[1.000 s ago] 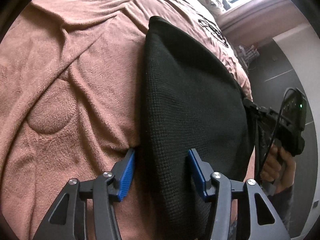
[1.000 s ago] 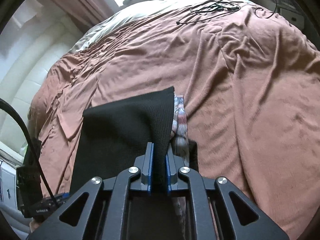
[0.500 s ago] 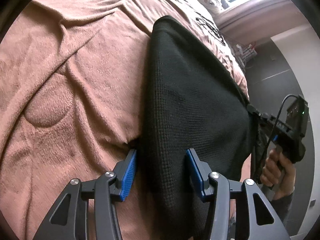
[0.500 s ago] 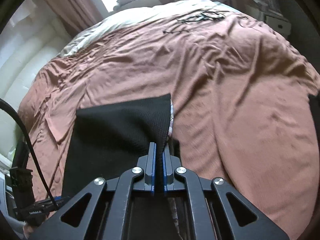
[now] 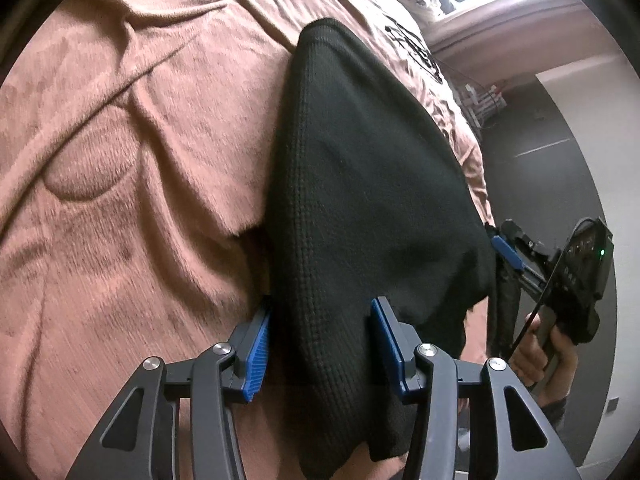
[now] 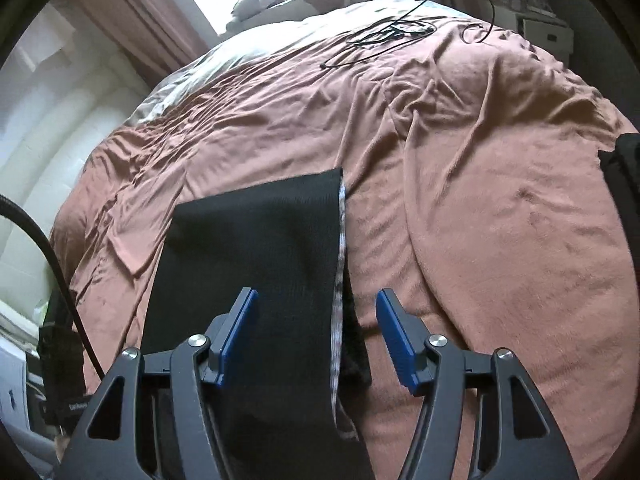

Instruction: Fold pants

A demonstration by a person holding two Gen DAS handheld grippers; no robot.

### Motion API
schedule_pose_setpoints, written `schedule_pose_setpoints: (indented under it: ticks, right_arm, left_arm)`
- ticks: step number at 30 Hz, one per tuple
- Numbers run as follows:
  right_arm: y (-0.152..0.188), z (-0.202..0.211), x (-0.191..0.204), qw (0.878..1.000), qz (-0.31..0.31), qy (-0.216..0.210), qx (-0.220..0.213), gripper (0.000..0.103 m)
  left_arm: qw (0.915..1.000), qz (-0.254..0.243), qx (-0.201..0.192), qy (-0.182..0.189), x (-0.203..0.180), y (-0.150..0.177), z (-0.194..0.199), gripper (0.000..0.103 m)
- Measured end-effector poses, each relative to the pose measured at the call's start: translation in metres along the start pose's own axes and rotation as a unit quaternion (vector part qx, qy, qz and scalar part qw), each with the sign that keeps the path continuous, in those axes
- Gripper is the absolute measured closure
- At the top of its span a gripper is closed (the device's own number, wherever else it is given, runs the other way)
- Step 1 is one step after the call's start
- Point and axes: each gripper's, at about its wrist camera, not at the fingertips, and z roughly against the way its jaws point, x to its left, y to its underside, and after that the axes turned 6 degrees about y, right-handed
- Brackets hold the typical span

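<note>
One pair of black pants (image 5: 372, 200) on one brown blanket (image 5: 132, 152), my two tongs open.
Left view: my left tongs (image 5: 320, 344) stay spread astride the fabric; my right tongs (image 5: 505, 252) show at 3 o'clock. Right view: my right tongs (image 6: 316, 332), clamped earlier, now gape over the pants (image 6: 256, 256).

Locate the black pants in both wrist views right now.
The black pants lie folded on the brown blanket, centre-left in the right wrist view between the open right tongs; in the left wrist view they fill the centre.
</note>
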Motion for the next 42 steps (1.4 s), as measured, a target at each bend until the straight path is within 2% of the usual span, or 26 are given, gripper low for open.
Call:
schedule_pose_setpoints:
  ticks: [5,6,7,8,9,12,16,19,21,24,33,37,38,40,41,42]
  right_arm:
    - [0.024,-0.001,0.005,0.999,0.039,0.01,0.03,0.044]
    - [0.027,-0.003,0.007,0.998,0.049,0.015,0.036,0.044]
    - [0.032,-0.007,0.008,0.997,0.061,0.029,0.044,0.047]
    - [0.034,-0.011,0.009,0.996,0.068,0.041,0.047,0.057]
    - [0.034,-0.013,0.011,0.995,0.071,0.045,0.049,0.06]
    - [0.028,-0.017,0.008,0.995,0.06,0.063,0.041,0.063]
    - [0.023,-0.011,0.005,0.997,0.036,0.058,0.026,0.063]
    - [0.024,-0.006,0.004,0.999,0.024,0.024,0.016,0.063]
    - [0.024,-0.007,-0.003,1.0,0.008,-0.005,0.012,0.059]
    - [0.022,-0.012,-0.013,1.0,-0.003,-0.031,0.006,0.037]
    - [0.016,-0.066,-0.031,0.995,-0.019,-0.083,0.045,0.037]
    - [0.011,-0.083,-0.035,0.993,-0.027,-0.102,0.054,0.039]
    - [0.01,-0.084,-0.034,0.993,-0.026,-0.102,0.054,0.041]
    - [0.009,-0.088,-0.034,0.993,-0.03,-0.105,0.053,0.046]
    - [0.009,-0.088,-0.035,0.992,-0.035,-0.108,0.052,0.053]
    - [0.01,-0.087,-0.034,0.992,-0.038,-0.111,0.052,0.057]
  left_arm:
    - [1.0,-0.003,0.008,0.0,-0.004,0.014,0.0,0.053]
    - [1.0,-0.003,0.009,0.001,-0.005,0.016,0.0,0.056]
    - [0.9999,-0.001,0.012,0.003,-0.005,0.017,0.0,0.057]
    - [0.9999,-0.001,0.014,0.005,-0.006,0.018,0.0,0.057]
    - [0.9999,-0.001,0.015,0.006,-0.006,0.018,0.001,0.057]
    - [0.9999,-0.006,0.015,0.004,-0.006,0.019,0.006,0.057]
    - [1.0,-0.007,0.001,-0.003,-0.002,0.012,0.014,0.056]
    - [1.0,-0.002,-0.006,-0.006,0.002,0.004,0.015,0.056]
    - [0.9999,0.0,-0.013,-0.004,0.006,-0.003,0.014,0.056]
    - [0.9998,0.002,-0.02,-0.005,0.011,-0.01,0.013,0.056]
    - [0.9988,0.025,-0.022,0.036,0.025,-0.029,0.0,0.056]
    - [0.997,0.046,-0.019,0.059,0.028,-0.02,-0.003,0.056]
    - [0.9958,0.054,-0.015,0.072,0.028,-0.015,-0.005,0.057]
    - [0.9968,0.048,-0.017,0.061,0.026,-0.013,-0.006,0.07]
    - [0.9975,0.046,-0.018,0.05,0.027,-0.013,-0.005,0.08]
    - [0.997,0.052,-0.019,0.054,0.028,-0.014,-0.004,0.087]
